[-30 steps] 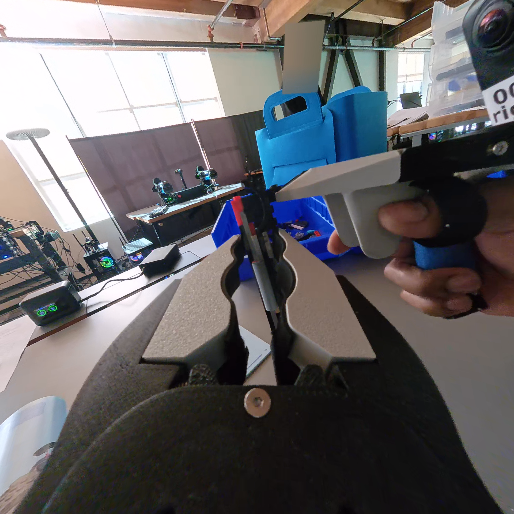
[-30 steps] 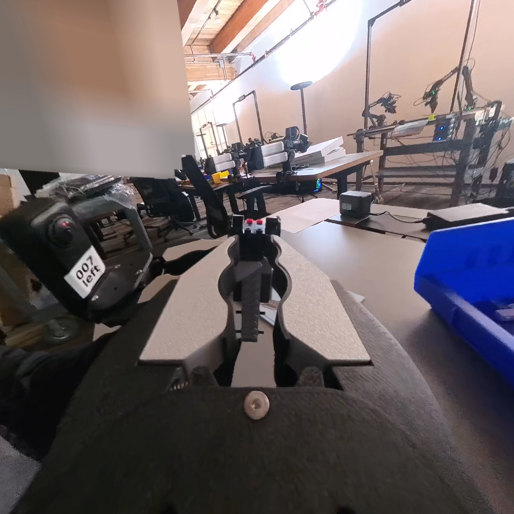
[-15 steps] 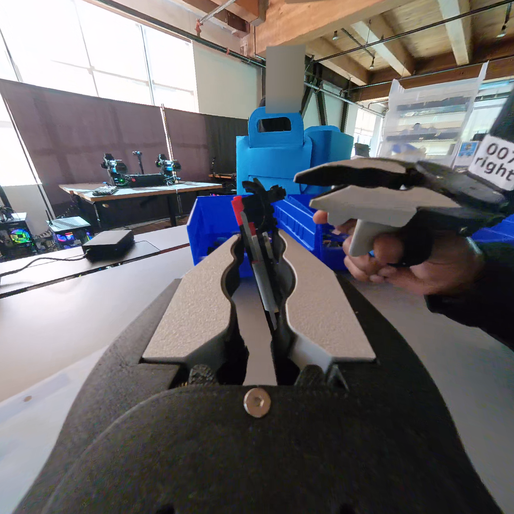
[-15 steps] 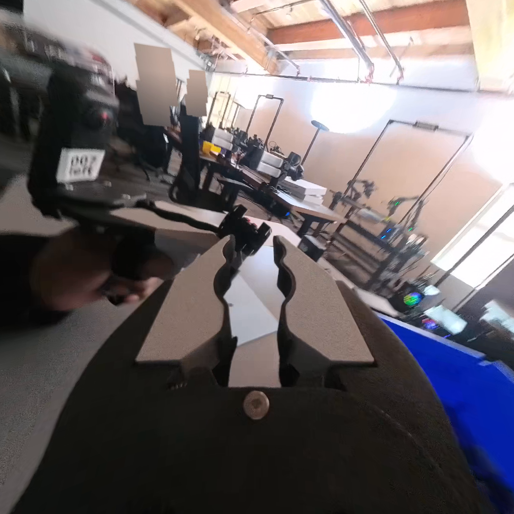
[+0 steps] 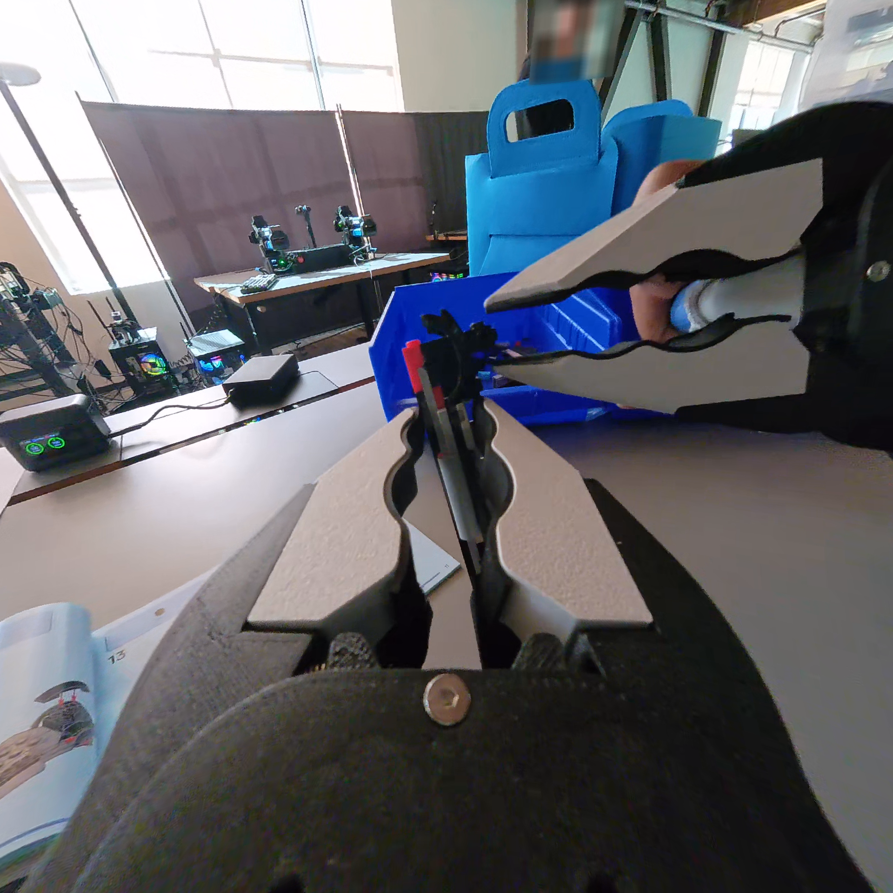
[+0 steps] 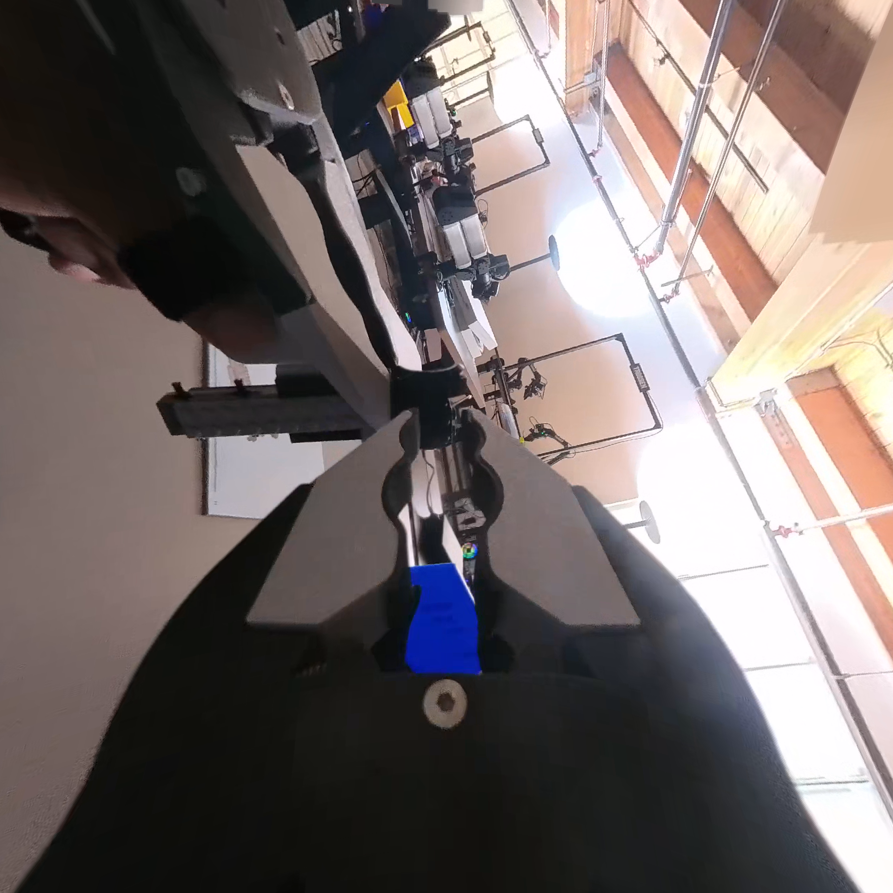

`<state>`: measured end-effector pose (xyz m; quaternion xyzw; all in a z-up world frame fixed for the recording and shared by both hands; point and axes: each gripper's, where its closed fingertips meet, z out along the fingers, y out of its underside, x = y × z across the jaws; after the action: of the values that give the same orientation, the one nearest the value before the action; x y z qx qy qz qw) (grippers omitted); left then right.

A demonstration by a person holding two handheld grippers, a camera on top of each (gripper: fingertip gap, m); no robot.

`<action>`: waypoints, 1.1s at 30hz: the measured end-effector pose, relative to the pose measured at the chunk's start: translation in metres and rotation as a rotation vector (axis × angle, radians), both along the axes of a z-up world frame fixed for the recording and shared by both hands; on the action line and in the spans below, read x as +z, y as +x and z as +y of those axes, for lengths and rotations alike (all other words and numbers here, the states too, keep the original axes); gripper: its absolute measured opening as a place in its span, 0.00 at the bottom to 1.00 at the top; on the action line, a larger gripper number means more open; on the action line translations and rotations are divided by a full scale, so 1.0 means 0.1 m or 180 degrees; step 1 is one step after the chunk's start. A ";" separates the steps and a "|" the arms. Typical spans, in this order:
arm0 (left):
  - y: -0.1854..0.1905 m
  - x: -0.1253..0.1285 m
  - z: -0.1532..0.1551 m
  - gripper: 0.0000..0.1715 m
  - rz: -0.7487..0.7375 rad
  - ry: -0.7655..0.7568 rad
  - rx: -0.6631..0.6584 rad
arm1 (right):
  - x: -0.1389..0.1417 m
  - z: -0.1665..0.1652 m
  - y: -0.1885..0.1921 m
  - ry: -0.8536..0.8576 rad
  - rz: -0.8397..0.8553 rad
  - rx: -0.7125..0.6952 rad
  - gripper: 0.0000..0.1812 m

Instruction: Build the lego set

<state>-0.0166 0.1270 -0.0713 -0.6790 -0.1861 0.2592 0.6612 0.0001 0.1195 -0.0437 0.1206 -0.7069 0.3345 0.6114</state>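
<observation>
My left gripper (image 5: 449,418) is shut on a slim lego assembly (image 5: 449,386) of black, grey and red parts, held upright above the table. My right gripper (image 5: 492,338) comes in from the right, rolled on its side. Its jaws stand apart, one above and one below the black top piece (image 5: 476,334) of the assembly. In the right wrist view the right gripper (image 6: 437,415) has that black piece (image 6: 432,410) at its tips. The long grey body (image 6: 261,418) of the assembly sticks out to the left there, under the left gripper's fingers (image 6: 338,290).
A blue bin (image 5: 555,319) with loose parts stands just behind the grippers, with a blue felt bag (image 5: 541,203) behind it. An open instruction booklet (image 5: 43,676) lies at the near left. Two black boxes (image 5: 48,430) (image 5: 263,379) sit at the table's far left. The grippers are tip to tip, or close to it.
My right gripper let go of the assembly, swung off, rolled onto its side and came back with its jaws around the assembly's top. My left gripper kept hold throughout.
</observation>
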 end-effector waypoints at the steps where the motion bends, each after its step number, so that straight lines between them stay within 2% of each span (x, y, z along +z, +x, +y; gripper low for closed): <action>1: 0.00 0.00 0.00 0.11 0.0007 -0.0003 0.0006 | 0.00 0.00 0.00 0.0037 0.0010 -0.0003 0.10; 14: 0.03 -0.02 0.01 0.11 0.0161 -0.0158 0.0055 | -0.04 -0.09 -0.02 0.0161 0.0066 -0.0074 0.07; 33: 0.03 0.04 -0.01 0.11 0.0277 -0.0082 0.0113 | 0.02 -0.08 0.00 -0.0472 -0.0477 -0.0089 0.07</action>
<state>-0.0138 0.1258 -0.0677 -0.6722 -0.1659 0.3025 0.6551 -0.0002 0.1116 -0.0415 0.0399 -0.7256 0.3854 0.5687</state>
